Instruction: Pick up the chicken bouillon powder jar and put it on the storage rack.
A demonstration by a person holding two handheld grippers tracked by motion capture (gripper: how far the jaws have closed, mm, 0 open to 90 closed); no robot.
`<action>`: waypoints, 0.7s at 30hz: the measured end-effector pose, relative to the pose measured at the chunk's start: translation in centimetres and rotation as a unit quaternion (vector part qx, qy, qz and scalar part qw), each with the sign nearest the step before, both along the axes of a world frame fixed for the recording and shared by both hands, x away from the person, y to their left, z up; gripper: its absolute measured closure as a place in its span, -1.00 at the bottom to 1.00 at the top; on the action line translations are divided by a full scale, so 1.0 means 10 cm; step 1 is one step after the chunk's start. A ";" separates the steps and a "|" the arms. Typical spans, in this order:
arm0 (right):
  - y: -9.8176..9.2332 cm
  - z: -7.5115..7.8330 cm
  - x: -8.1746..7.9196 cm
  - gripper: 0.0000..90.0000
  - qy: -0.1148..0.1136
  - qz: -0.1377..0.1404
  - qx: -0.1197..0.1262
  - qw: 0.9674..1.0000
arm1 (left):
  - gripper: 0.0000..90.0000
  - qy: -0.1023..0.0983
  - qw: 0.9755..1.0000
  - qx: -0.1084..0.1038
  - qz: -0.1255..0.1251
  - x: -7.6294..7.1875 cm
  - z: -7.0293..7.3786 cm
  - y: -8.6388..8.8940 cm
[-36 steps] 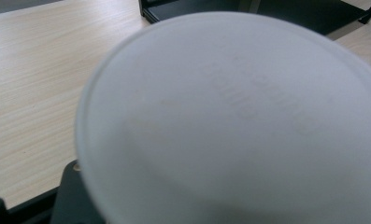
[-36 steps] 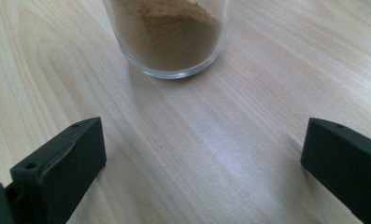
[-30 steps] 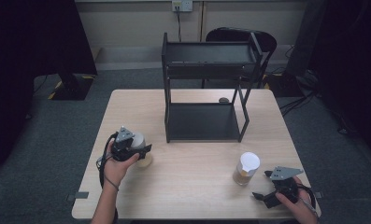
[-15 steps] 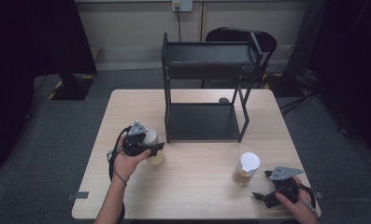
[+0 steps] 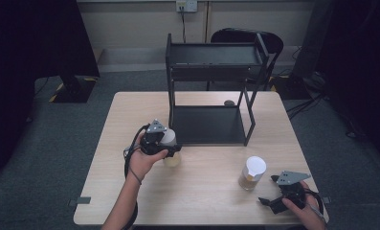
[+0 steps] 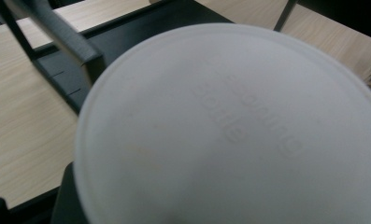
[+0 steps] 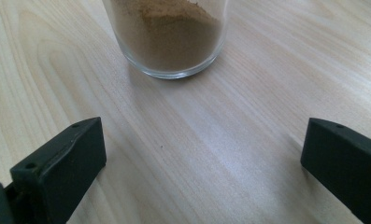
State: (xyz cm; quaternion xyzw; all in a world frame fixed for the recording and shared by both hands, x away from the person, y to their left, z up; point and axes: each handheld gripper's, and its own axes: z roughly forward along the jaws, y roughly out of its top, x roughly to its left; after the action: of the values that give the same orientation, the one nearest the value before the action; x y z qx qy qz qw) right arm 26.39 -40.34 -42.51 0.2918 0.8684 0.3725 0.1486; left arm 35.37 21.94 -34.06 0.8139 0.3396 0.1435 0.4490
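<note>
Left of centre in the high view, the left gripper point(image 5: 171, 149) carries a white-lidded jar point(image 5: 170, 152) by the black shelf rack point(image 5: 211, 125); whether its jaws pinch it, I cannot tell. Glass looks rigid, slick and breakable, so grasp the wall below the lid point(image 6: 234, 135). At lower right, the right gripper point(image 5: 269, 201) rests low with jaws spread, facing a powder-filled jar point(image 7: 167, 35).

2 jars w/ white lids: 1 point(image 5: 171, 149) left of centre, 1 point(image 5: 251, 173) lower right w/ brown powder. 2 grippers: left point(image 5: 174, 149), right point(image 5: 269, 190). 1 black rack point(image 5: 211, 81), 2 shelves, upper centre. 1 table point(image 5: 206, 201). 1 chair point(image 5: 247, 38) behind rack. 1 small dark object point(image 5: 229, 102) on table by rack, can't tell what.
</note>
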 end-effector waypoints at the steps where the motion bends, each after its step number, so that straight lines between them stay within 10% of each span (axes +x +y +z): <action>1: 0.00 0.00 0.00 -1.00 0.000 0.000 0.000 1.000 | -0.21 0.000 1.000 0.000 -0.001 0.02 0.01 -0.03; 21: 0.00 0.00 0.00 -1.00 0.000 -0.001 0.000 1.000 | -0.21 -0.002 1.000 0.002 -0.009 0.31 0.27 -0.40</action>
State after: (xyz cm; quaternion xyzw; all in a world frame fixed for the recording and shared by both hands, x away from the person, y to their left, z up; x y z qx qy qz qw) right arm 26.36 -40.32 -42.51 0.2925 0.8681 0.3724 0.1488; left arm 38.43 17.95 -31.39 0.8175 0.3312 0.1412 0.4496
